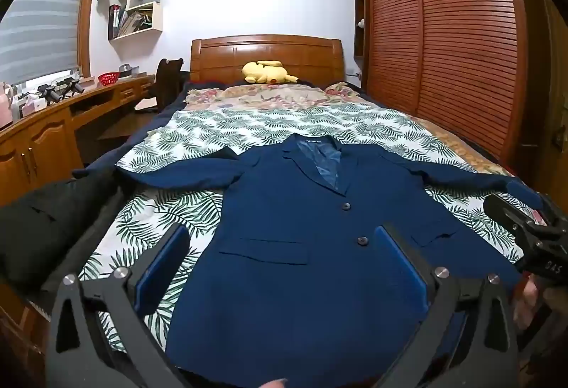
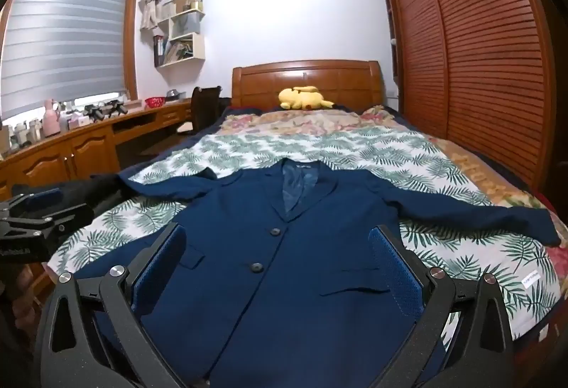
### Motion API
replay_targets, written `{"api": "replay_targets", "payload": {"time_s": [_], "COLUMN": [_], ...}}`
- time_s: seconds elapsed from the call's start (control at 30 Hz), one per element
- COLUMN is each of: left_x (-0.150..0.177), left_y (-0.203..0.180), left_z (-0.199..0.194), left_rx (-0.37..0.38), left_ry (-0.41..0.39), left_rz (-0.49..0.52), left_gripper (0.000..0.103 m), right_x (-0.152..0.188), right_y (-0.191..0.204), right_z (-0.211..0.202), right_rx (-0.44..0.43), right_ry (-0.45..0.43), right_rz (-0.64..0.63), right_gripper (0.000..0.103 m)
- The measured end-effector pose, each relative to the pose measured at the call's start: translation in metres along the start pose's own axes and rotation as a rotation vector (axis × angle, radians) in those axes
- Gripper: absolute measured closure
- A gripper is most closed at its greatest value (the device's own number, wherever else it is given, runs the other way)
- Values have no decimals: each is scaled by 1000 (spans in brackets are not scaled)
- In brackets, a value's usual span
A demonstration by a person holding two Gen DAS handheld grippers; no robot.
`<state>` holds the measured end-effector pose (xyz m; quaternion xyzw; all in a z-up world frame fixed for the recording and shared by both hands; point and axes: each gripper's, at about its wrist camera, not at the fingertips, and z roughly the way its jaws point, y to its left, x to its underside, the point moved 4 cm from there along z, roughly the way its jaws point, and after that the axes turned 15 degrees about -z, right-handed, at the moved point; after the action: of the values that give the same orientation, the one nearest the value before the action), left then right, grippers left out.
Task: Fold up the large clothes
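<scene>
A navy blue suit jacket [image 1: 294, 221] lies flat and face up on the leaf-print bedspread [image 1: 227, 132], buttoned, collar toward the headboard, both sleeves spread out sideways. In the right wrist view the jacket [image 2: 269, 246] fills the near bed and its right sleeve [image 2: 497, 214] reaches toward the bed's edge. My left gripper [image 1: 284, 246] hovers open over the jacket's lower front, nothing between its blue pads. My right gripper [image 2: 277, 249] is open too, above the button line. Each gripper shows at the edge of the other's view: the right gripper [image 1: 532, 231] and the left gripper [image 2: 39, 210].
A black garment [image 1: 53, 217] lies at the bed's left edge. A yellow plush toy [image 1: 268, 71] rests by the wooden headboard [image 1: 266, 54]. A wooden desk [image 2: 88, 139] with small items runs along the left wall; slatted wardrobe doors [image 2: 479, 50] stand on the right.
</scene>
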<state>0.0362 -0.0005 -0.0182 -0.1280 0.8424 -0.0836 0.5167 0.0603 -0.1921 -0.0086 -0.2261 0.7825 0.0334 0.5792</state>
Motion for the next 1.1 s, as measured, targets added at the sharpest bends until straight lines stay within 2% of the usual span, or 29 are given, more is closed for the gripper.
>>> {"api": "replay_targets", "payload": {"time_s": [0.4, 1.1], "left_x": [-4, -3], "left_y": [6, -7], "left_z": [0, -10], "left_rx": [11, 1], "left_ry": [-12, -30], "left_rz": [-9, 5], "left_gripper": [0, 0], "right_x": [-2, -3], "right_y": [0, -1], "right_z": [-4, -5], "right_rx": [5, -1], "right_ry": [-15, -13], "right_rz": [-13, -7], "right_gripper": [0, 0]}}
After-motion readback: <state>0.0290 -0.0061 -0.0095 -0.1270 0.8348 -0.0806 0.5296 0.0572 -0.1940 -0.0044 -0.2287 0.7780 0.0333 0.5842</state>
